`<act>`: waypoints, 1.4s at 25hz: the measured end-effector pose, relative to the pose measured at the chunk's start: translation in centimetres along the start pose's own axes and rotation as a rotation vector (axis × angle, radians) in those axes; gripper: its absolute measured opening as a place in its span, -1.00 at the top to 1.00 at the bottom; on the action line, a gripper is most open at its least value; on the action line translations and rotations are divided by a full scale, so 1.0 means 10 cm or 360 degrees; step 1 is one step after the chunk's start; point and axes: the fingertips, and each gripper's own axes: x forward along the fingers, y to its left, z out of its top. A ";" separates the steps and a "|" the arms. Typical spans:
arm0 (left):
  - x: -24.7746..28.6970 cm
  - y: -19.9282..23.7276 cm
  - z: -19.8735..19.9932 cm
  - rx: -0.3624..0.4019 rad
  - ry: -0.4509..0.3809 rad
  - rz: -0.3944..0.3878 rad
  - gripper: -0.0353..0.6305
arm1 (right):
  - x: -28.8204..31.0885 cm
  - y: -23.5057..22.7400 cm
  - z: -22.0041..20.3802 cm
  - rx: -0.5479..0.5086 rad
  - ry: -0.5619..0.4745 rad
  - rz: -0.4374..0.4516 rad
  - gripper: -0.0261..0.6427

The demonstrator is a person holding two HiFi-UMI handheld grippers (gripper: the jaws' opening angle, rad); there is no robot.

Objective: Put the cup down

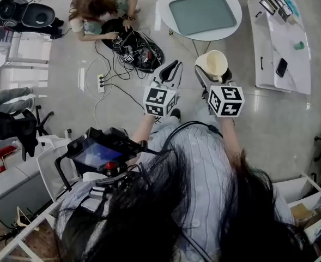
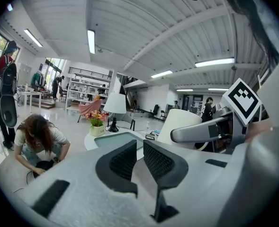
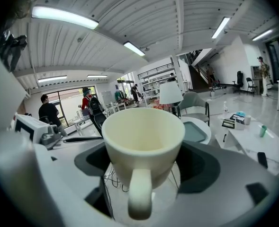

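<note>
- Cream ceramic: the cup (image 3: 144, 143) sits upright between your right gripper's (image 3: 144, 167) jaws, which press on its two sides; its handle points back at the camera in the right gripper view
- In the head view the right gripper (image 1: 213, 77) carries the cup (image 1: 213, 63) in the air over the pale floor, at centre right of the frame, mouth up and empty
- The round white table (image 1: 163, 12) lies just above the cup in that frame, with a grey-green tray (image 1: 202, 13) on it; the cup touches neither
- Your left gripper (image 1: 168, 71) hangs beside the right one, just left of centre; in the left gripper view its (image 2: 139, 161) dark pads are drawn almost together, with only a thin slit and nothing between them
- A person (image 1: 97, 5) crouches over a tangle of cables (image 1: 135, 51) on the floor at upper left
</note>
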 end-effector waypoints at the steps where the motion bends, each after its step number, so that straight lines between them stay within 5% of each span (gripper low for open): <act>1: 0.11 -0.03 0.01 -0.0003 0.0004 0.0011 0.73 | 0.03 -0.10 0.03 -0.0007 0.0009 0.0011 -0.25; 15: 1.33 -0.43 0.21 0.0012 0.0053 0.0113 0.73 | 0.36 -1.21 0.33 -0.0046 0.0077 0.0180 -0.25; 35: 1.76 -0.49 0.29 0.0006 0.0063 0.0235 0.73 | 0.60 -1.73 0.45 -0.0042 0.0105 0.0271 -0.25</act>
